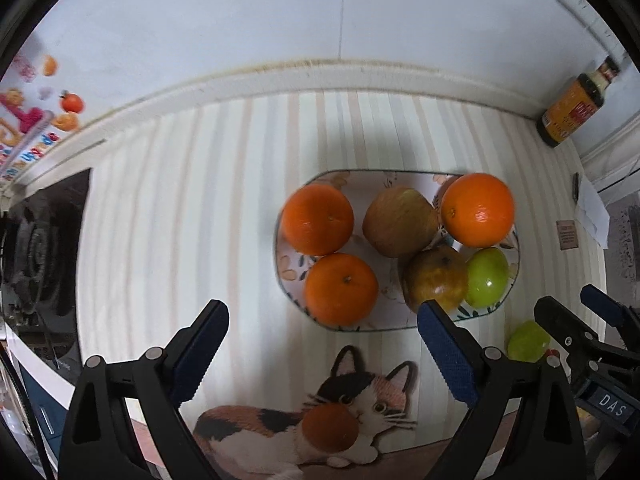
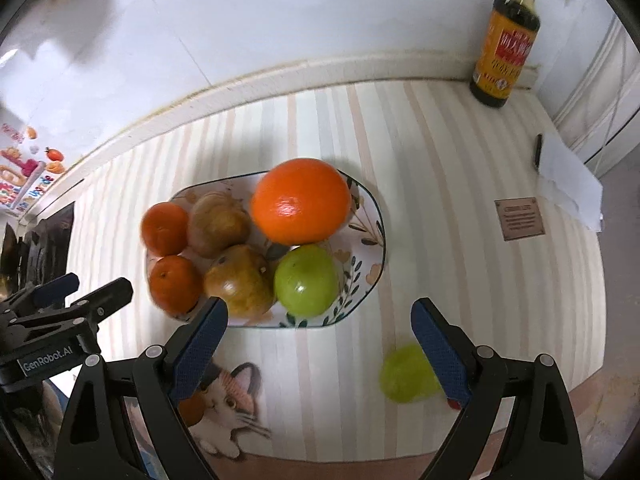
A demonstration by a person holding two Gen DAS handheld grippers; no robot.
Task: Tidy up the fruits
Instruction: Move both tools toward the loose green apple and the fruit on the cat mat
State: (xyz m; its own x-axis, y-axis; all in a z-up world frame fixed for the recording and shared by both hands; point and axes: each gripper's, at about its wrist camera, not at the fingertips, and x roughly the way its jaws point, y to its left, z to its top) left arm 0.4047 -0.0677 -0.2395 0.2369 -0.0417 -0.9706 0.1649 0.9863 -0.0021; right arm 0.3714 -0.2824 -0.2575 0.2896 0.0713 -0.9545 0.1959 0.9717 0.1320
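A flowered plate [image 1: 280, 280] [image 2: 380, 220] holds three oranges, two brownish apples and a green apple [image 1: 487, 276] [image 2: 307, 280]. The largest orange [image 1: 478, 210] [image 2: 302, 200] lies at its far right. My left gripper [image 1: 322, 316] hangs open above the plate's near edge, nothing between its fingers. My right gripper [image 2: 320, 314] [image 1: 576, 304] is open too, just right of the left gripper [image 2: 86, 284]. A loose green fruit [image 1: 528, 340] [image 2: 406, 374] lies on the mat, beside the right gripper's right finger. A small orange-brown fruit [image 1: 330, 428] [image 2: 192, 408] rests on the cat picture.
A striped mat with a cat picture [image 1: 360, 400] covers the counter. A dark sauce bottle [image 1: 576, 104] [image 2: 506, 40] stands in the far right corner by the wall. White paper [image 2: 568, 184] and a brown plaque [image 2: 519, 219] lie at the right. A stove burner [image 1: 40, 248] is at the left.
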